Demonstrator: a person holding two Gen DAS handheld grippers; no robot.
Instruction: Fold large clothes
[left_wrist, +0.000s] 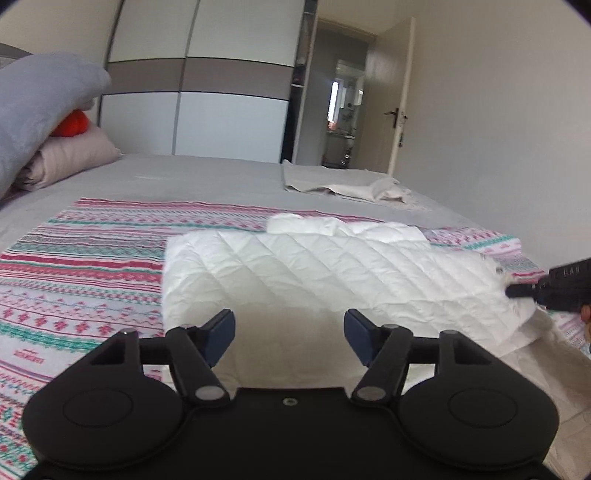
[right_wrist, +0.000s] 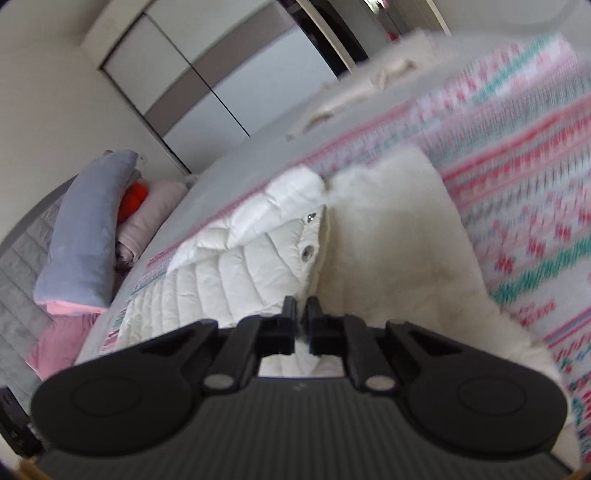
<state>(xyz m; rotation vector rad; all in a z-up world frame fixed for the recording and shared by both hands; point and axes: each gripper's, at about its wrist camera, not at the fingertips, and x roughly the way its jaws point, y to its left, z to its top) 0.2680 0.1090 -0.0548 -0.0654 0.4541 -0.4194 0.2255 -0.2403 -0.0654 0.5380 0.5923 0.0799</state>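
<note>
Jacket (left_wrist: 332, 273) lies folded on striped blanket (left_wrist: 92, 266); left gripper (left_wrist: 289, 332) spread at its 6 o'clock edge, right gripper (right_wrist: 301, 325) pinching jacket hem.

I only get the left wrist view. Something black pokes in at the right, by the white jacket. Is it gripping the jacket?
Observer: Yes. The right wrist view shows the right claw shut on the jacket's edge.
Operator: Which part of the jacket is that?
Observer: The front opening. Two metal snaps sit along it, just beyond the claw.
Operator: Can you see inside it?
Observer: A fleecy cream lining lies exposed to the right of the snaps.
</note>
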